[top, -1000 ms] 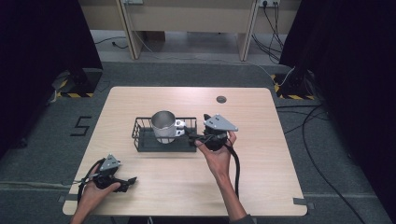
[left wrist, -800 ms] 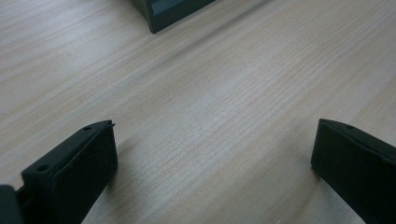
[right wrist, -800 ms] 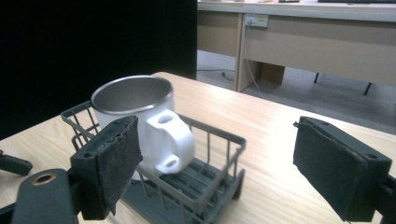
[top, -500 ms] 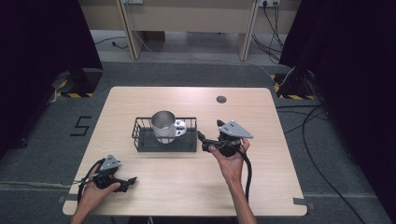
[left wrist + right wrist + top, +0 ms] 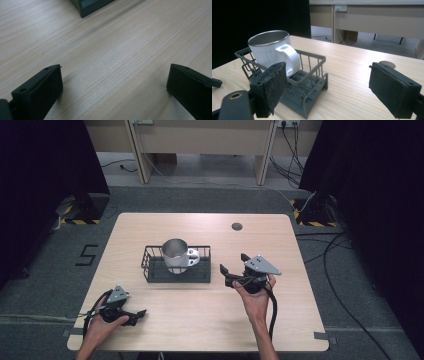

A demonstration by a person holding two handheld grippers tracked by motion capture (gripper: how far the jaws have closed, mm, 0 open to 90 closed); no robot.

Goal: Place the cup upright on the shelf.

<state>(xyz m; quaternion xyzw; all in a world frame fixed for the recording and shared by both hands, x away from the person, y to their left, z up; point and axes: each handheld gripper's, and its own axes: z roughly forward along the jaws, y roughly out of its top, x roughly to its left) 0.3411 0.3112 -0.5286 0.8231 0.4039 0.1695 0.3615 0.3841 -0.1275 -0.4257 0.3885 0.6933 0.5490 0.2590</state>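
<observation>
A white mug (image 5: pixel 176 255) with a steel inside and its handle to the right stands tilted in a black wire basket (image 5: pixel 155 270) at the table's middle. My right gripper (image 5: pixel 234 263) is open, a short way right of the basket, with its jaws pointing left toward it and nothing between them. In the right gripper view the mug (image 5: pixel 270 51) leans in the basket (image 5: pixel 313 83) just beyond my right gripper (image 5: pixel 327 66). My left gripper (image 5: pixel 139 316) rests open on the table near the front left corner. In the left gripper view, bare wood lies between the jaws of my left gripper (image 5: pixel 115 67), with the basket's corner (image 5: pixel 91 6) ahead.
A small dark round disc (image 5: pixel 237 226) sits on the wooden table (image 5: pixel 300 320) at the back right. Cables lie on the floor (image 5: pixel 360 270) to the right, and a bench (image 5: pixel 200 135) stands behind the table.
My right gripper has drawn back to the right, from the basket's right end to a spot apart from it. Neither the mug nor the left gripper has moved.
</observation>
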